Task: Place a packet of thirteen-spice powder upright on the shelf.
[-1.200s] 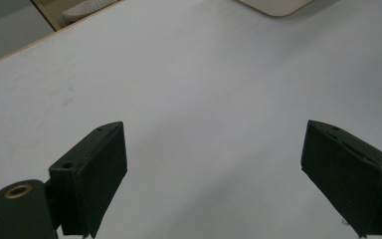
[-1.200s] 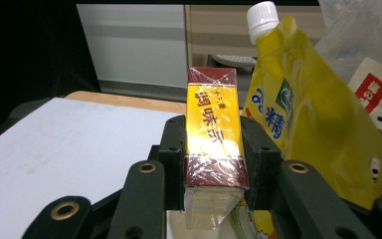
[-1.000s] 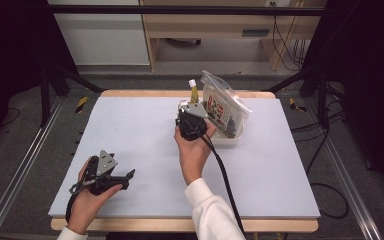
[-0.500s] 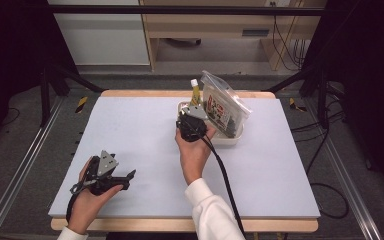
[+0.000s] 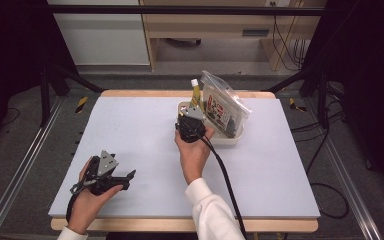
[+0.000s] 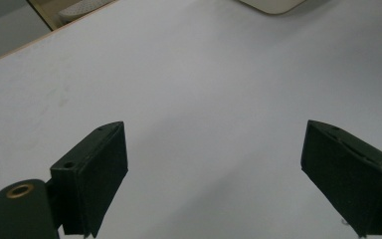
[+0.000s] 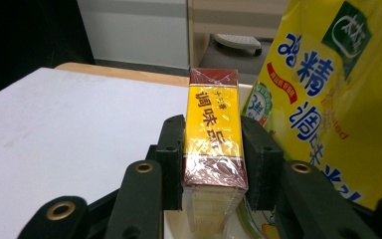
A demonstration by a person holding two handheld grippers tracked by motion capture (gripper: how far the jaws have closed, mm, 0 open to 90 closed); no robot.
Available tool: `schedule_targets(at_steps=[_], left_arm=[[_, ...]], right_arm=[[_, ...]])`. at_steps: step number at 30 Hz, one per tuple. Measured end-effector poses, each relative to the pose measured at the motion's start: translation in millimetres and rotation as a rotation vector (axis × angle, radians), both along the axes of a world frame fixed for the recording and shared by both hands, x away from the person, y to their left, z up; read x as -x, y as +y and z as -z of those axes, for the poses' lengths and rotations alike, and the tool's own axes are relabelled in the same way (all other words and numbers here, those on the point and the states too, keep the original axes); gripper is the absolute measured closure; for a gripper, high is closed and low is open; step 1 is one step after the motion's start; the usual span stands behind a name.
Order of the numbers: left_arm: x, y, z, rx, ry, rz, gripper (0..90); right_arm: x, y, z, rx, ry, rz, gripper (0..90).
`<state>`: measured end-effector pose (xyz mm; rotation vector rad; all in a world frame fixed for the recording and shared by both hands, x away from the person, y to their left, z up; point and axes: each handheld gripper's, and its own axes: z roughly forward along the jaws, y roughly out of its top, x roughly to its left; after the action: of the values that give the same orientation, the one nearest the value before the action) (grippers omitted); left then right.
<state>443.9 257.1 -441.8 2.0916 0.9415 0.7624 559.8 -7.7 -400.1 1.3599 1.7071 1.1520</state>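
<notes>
Seasoning goods crowd a shallow cream tray (image 5: 232, 140) at the far middle of the white table (image 5: 130, 130) in the high view: a clear zip bag (image 5: 223, 104) leans upright along the tray's right side and a yellow bottle with a white cap (image 5: 196, 94) stands at its far left corner, so whatever gets lifted out has to be approached from the near left, where there is room. That is where the right gripper (image 5: 192, 116) sits, at the tray's near-left corner, the hand behind it stretched forward with the forearm running diagonally up from the table's near edge and the cable trailing back along the sleeve. The left gripper (image 5: 125, 176) lies low near the near-left corner, well apart from the tray, pointing right across bare table, the hand cradling it from below; it looks parked, out of the way of the working hand

Left gripper view: both jaws stand spread wide over bare white surface with nothing between them, and a corner of the tray (image 6: 273, 5) peeks in at the top

Right gripper view: the pads (image 7: 171, 149) pinch a small yellow-and-red box (image 7: 214, 134) by its two long sides, held upright just beside a yellow packet (image 7: 323, 89). Gripping the narrow flanks keeps the box square and leaves its base free, which I judge suits lifting it clear of the tray
</notes>
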Motion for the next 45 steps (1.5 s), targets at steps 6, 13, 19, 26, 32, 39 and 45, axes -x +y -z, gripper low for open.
schedule_targets(at_steps=[6, 13, 19, 26, 32, 39, 45], left_arm=[[-0.2, -0.1, 0.2, -0.001, 0.002, 0.001, 10.8], [-0.3, 0.2, 0.2, -0.001, 0.001, -0.001, 10.8], [-0.6, 0.3, 0.3, -0.001, -0.001, -0.005, 10.6], [-0.5, 0.5, 0.2, -0.001, -0.003, -0.008, 10.3], [-0.5, 0.7, 0.3, 0.003, -0.003, -0.010, 9.8], [-1.1, 0.6, 1.0, 0.009, 0.002, -0.012, 8.9], [-0.9, 0.6, 1.2, 0.018, 0.004, -0.014, 7.8]], right_arm=[[-2.1, -2.2, 1.8, 0.004, 0.027, -0.019, 59.2], [6.1, -9.7, 0.6, -0.027, 0.017, -0.049, 52.6], [16.9, -15.6, -2.9, -0.020, 0.028, -0.117, 47.3], [29.3, -20.7, -11.6, -0.010, 0.009, -0.187, 41.9], [38.1, -28.5, -17.0, -0.001, 0.021, -0.227, 33.1], [51.3, -45.6, -20.5, 0.030, 0.035, -0.261, 23.9], [57.6, -62.7, -20.7, 0.039, 0.049, -0.268, 18.4]])
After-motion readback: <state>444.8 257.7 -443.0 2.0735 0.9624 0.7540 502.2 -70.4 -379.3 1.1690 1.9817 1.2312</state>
